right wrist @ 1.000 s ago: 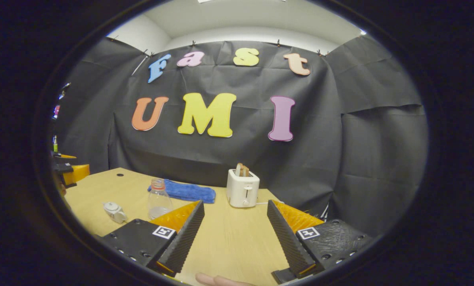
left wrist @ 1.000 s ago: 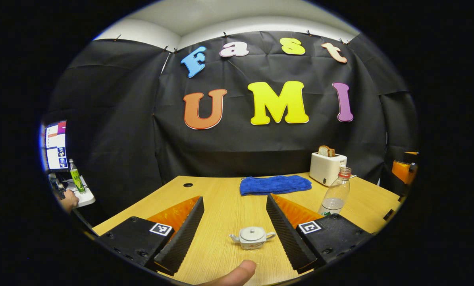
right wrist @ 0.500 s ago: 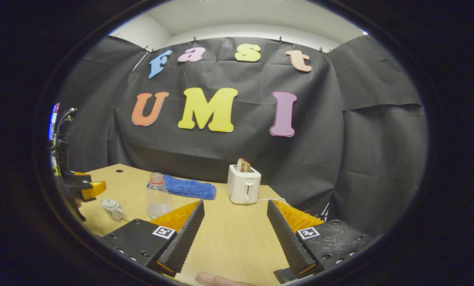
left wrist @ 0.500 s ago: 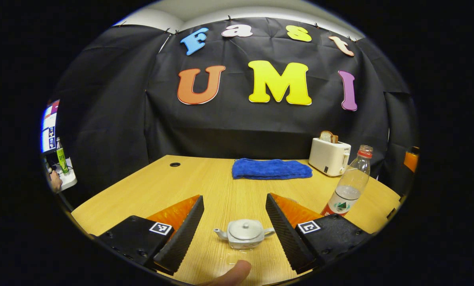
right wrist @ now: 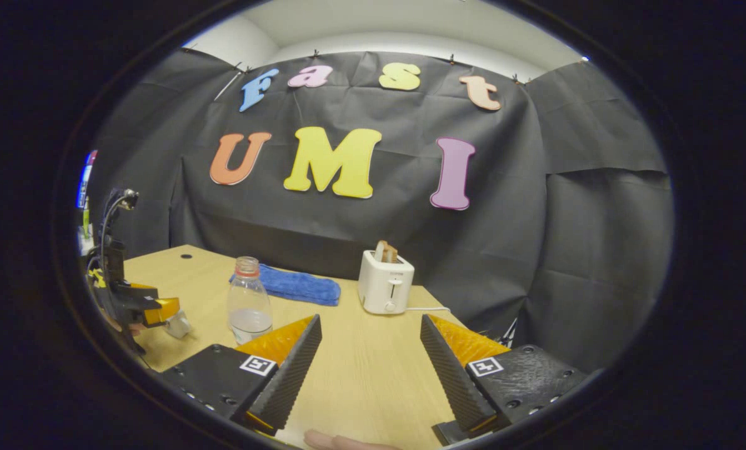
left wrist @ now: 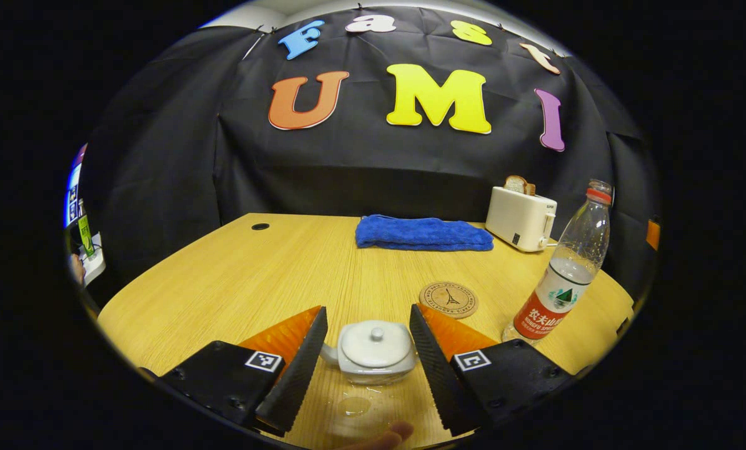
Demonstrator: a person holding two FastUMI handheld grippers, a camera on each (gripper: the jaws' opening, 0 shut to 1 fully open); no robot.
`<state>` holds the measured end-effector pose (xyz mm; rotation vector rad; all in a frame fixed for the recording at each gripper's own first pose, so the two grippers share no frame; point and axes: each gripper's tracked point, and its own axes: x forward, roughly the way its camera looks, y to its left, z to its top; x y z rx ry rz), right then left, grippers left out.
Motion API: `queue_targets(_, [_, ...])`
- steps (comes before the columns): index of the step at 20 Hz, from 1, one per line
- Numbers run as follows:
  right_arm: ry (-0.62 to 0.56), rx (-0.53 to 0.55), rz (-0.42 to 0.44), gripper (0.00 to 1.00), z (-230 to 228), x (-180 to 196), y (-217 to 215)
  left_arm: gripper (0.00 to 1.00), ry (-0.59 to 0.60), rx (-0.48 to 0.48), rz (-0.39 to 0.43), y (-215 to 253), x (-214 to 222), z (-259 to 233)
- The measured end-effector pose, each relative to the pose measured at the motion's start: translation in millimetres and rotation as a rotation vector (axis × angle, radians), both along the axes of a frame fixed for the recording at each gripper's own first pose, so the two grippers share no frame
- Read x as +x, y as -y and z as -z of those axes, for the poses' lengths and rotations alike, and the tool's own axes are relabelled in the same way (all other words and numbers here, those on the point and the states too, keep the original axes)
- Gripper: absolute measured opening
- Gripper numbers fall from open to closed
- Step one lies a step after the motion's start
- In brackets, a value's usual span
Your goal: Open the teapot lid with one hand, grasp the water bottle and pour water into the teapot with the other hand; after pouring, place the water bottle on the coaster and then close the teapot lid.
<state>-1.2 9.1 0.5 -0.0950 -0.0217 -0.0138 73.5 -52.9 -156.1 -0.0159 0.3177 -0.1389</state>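
Note:
A small white teapot [left wrist: 373,351] with its lid [left wrist: 375,342] on stands on the wooden table, between the fingers of my left gripper [left wrist: 368,310], which is open and flanks its sides. A clear water bottle [left wrist: 563,281] with a red label and no cap stands to the right. A round cork coaster [left wrist: 448,299] lies just beyond the teapot. My right gripper [right wrist: 370,323] is open over bare table. In the right gripper view the bottle [right wrist: 248,305] stands at the left, with the left gripper [right wrist: 142,306] and the teapot [right wrist: 178,325] farther left.
A white toaster [left wrist: 521,219] with toast stands at the back right, and a folded blue towel [left wrist: 423,232] lies at the back middle. The table [left wrist: 242,275] has a cable hole at the far left. A fingertip [left wrist: 392,432] shows at the bottom edge.
My left gripper has moved forward and down, so the teapot now sits between its fingers, and the fingers have narrowed slightly. The coaster has come into view. The right gripper has barely moved.

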Motion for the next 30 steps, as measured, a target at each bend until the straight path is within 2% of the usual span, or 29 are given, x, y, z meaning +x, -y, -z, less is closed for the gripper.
queue_targets(3, [-0.006, -0.015, -0.006, 0.96, 4, 1, -4, 0.72, 0.011, 0.018, 0.025, 8, 0, 2])
queue_targets(4, [-0.008, -0.018, -0.008, 0.96, 4, 1, -5, 0.64, 0.016, 0.024, 0.026, 8, 1, 2])
queue_targets(8, [-0.017, -0.021, -0.015, 0.96, 8, 2, -9, 0.57, 0.027, 0.04, 0.013, 5, 2, 0])
queue_targets(9, [-0.02, -0.021, -0.016, 0.98, 9, 3, -9, 0.62, 0.029, 0.041, 0.01, 5, 3, -1])
queue_targets(10, [-0.024, -0.022, -0.019, 0.98, 10, 4, -11, 0.52, 0.032, 0.042, 0.007, 6, 3, -1])
queue_targets(11, [-0.027, -0.024, -0.021, 0.96, 10, 6, -13, 0.49, 0.035, 0.046, 0.006, 5, 4, -2])
queue_targets(12, [-0.031, -0.025, -0.022, 0.96, 12, 4, -13, 0.39, 0.038, 0.049, 0.005, 3, 5, -2])
queue_targets(14, [-0.035, -0.027, -0.025, 0.96, 15, 5, -15, 0.27, 0.04, 0.051, 0.007, 4, 4, -2])
queue_targets(19, [-0.051, -0.032, -0.07, 0.96, 22, 4, -33, 0.14, 0.051, 0.061, 0.031, 7, 6, -6])
queue_targets(20, [-0.05, -0.032, -0.083, 0.96, 22, 4, -37, 0.08, 0.051, 0.06, 0.031, 6, 6, -7])
queue_targets(25, [-0.065, -0.048, -0.147, 0.96, 32, 2, -67, 0.06, 0.085, 0.062, 0.048, 6, 4, -22])
queue_targets(27, [-0.084, -0.04, -0.191, 0.94, 40, -1, -85, 0.06, 0.096, 0.045, 0.049, 2, 1, -33])
queue_targets(30, [-0.099, -0.013, -0.252, 0.96, 48, 1, -110, 0.06, 0.099, 0.037, 0.037, -11, -3, -47])
